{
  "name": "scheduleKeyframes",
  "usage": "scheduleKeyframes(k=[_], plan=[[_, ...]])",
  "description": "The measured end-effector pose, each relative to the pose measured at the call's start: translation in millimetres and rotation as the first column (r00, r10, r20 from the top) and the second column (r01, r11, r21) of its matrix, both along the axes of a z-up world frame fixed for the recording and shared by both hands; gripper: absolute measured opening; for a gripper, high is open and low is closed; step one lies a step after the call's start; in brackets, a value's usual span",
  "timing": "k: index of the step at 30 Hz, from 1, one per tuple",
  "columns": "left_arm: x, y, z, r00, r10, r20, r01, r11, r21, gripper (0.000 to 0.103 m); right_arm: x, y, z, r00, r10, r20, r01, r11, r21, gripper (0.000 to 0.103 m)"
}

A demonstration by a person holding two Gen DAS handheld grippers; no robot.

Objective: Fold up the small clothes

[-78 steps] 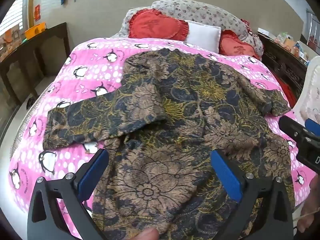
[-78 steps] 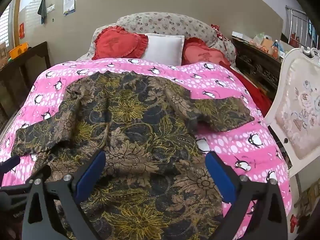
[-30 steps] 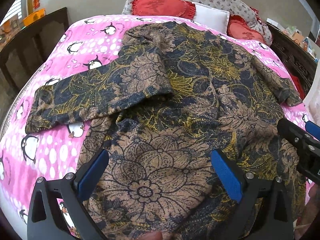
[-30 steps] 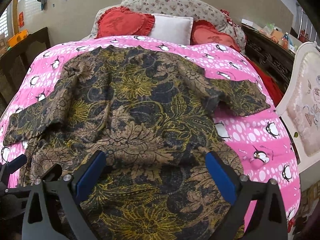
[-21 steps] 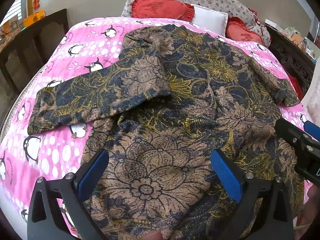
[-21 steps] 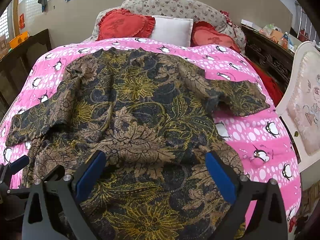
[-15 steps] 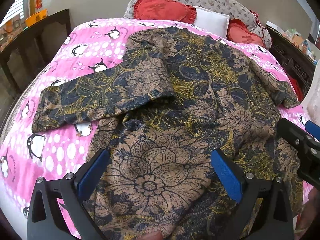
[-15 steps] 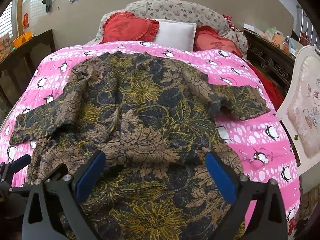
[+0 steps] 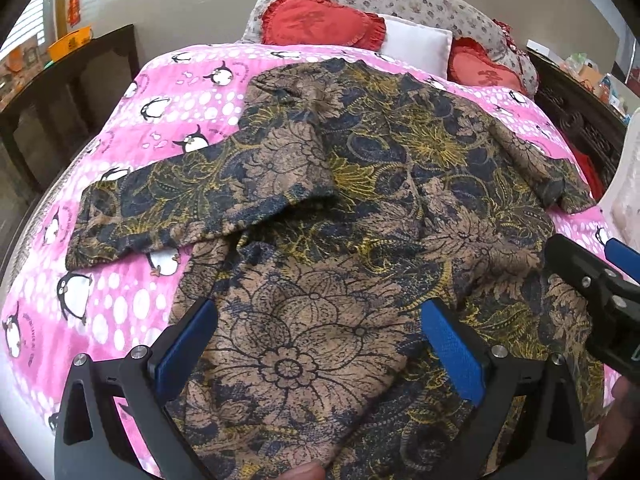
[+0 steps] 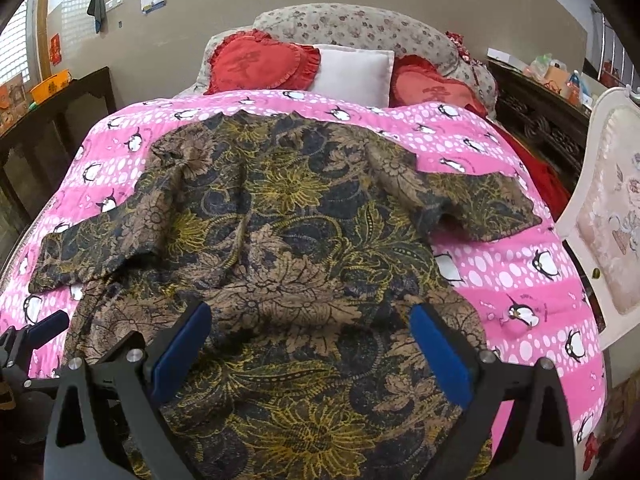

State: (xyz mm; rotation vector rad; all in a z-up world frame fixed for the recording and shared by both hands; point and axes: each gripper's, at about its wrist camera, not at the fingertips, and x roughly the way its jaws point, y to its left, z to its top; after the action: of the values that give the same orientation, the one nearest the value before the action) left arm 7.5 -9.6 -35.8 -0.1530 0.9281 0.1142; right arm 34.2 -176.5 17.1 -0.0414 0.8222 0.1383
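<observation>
A dark floral short-sleeved garment (image 9: 360, 200) in brown, navy and yellow lies spread flat on a pink penguin bedspread (image 9: 132, 312), with both sleeves stretched out to the sides; it also shows in the right wrist view (image 10: 288, 240). My left gripper (image 9: 320, 344) is open and empty, hovering over the garment's lower left part. My right gripper (image 10: 308, 344) is open and empty over the lower hem. The right gripper's body shows at the right edge of the left wrist view (image 9: 592, 288). The hem nearest me is hidden below the frames.
Red heart cushions (image 10: 256, 64), a white pillow (image 10: 352, 72) and a floral bolster (image 10: 352, 24) lie at the head of the bed. A dark wooden table (image 10: 48, 120) stands to the left. A dark carved cabinet (image 10: 536, 120) and a white padded chair (image 10: 616, 200) stand to the right.
Both grippers have drawn back and risen slightly over the garment, so more of the bed shows. The garment has not moved. Both stay open.
</observation>
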Motion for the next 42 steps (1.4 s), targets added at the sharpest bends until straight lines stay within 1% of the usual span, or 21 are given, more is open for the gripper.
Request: scheduleKeyframes(k=[7, 12, 15, 17, 19, 20, 21, 23, 24, 25, 26, 27, 28, 33, 38, 39, 40, 42], plan=[[13, 3, -9, 1.000, 0.010, -0.018, -0.010, 1.000, 0.009, 0.087, 13, -2, -14, 1.000, -0.005, -0.028, 0.005, 1.000, -0.006, 0.102], [33, 8, -17, 1.000, 0.016, -0.027, -0.015, 1.000, 0.020, 0.087, 29, -1, -28, 0.999, -0.001, -0.052, 0.001, 1.000, -0.009, 0.102], [48, 10, -21, 1.000, 0.008, -0.009, -0.008, 0.999, 0.035, 0.087, 41, -2, -34, 0.998, -0.001, -0.059, 0.000, 1.000, -0.013, 0.102], [61, 11, -29, 1.000, -0.008, 0.006, 0.007, 0.999, 0.047, 0.087, 50, -3, -37, 0.999, 0.000, -0.053, -0.001, 1.000, -0.025, 0.102], [72, 13, -42, 1.000, -0.012, 0.001, 0.011, 0.998, 0.061, 0.087, 63, -6, -43, 0.999, 0.013, -0.032, -0.014, 1.000, -0.022, 0.102], [76, 15, -50, 1.000, -0.010, -0.013, 0.011, 0.998, 0.057, 0.087, 71, -7, -49, 0.999, 0.025, -0.028, -0.026, 0.999, -0.025, 0.102], [77, 17, -55, 1.000, -0.009, -0.014, 0.010, 0.999, 0.037, 0.089, 80, -8, -57, 0.999, 0.038, -0.019, -0.039, 0.998, -0.042, 0.102], [74, 20, -56, 1.000, -0.006, 0.016, 0.006, 1.000, 0.020, 0.088, 89, -10, -71, 0.999, 0.047, -0.016, -0.048, 0.997, -0.066, 0.102], [73, 20, -56, 1.000, -0.006, 0.017, 0.006, 1.000, 0.020, 0.088, 95, -11, -81, 0.997, 0.057, -0.043, -0.060, 0.996, -0.060, 0.102], [73, 20, -57, 1.000, -0.006, 0.020, 0.006, 1.000, 0.019, 0.088, 100, -14, -92, 0.994, 0.065, -0.082, -0.068, 0.997, -0.031, 0.102], [72, 20, -58, 1.000, -0.005, 0.021, 0.004, 1.000, 0.016, 0.088, 101, -19, -98, 0.994, 0.063, -0.092, -0.062, 0.998, 0.012, 0.103], [72, 20, -58, 1.000, -0.003, 0.022, 0.003, 1.000, 0.018, 0.088, 101, -26, -99, 0.995, 0.061, -0.081, -0.057, 0.997, 0.056, 0.103], [71, 19, -58, 1.000, -0.003, 0.023, 0.003, 1.000, 0.024, 0.089, 103, -28, -100, 0.994, 0.063, -0.089, -0.056, 0.996, 0.075, 0.103], [68, 13, -59, 1.000, -0.005, 0.018, 0.004, 0.999, 0.047, 0.089, 106, -24, -102, 0.994, 0.064, -0.093, -0.058, 0.996, 0.061, 0.103], [68, 20, -58, 1.000, -0.005, 0.027, 0.005, 1.000, 0.008, 0.088, 113, -21, -103, 0.994, 0.067, -0.086, -0.061, 0.995, 0.079, 0.103], [68, 23, -57, 1.000, -0.009, 0.030, 0.010, 1.000, -0.014, 0.087, 111, -23, -104, 0.994, 0.067, -0.083, -0.061, 0.995, 0.077, 0.103], [65, 28, -55, 0.999, -0.023, 0.039, 0.025, 0.998, -0.060, 0.087, 107, -25, -104, 0.995, 0.066, -0.079, -0.060, 0.996, 0.072, 0.103], [55, 43, -49, 0.997, -0.054, 0.048, 0.061, 0.984, -0.170, 0.087, 103, -26, -103, 0.995, 0.066, -0.076, -0.060, 0.996, 0.071, 0.103]])
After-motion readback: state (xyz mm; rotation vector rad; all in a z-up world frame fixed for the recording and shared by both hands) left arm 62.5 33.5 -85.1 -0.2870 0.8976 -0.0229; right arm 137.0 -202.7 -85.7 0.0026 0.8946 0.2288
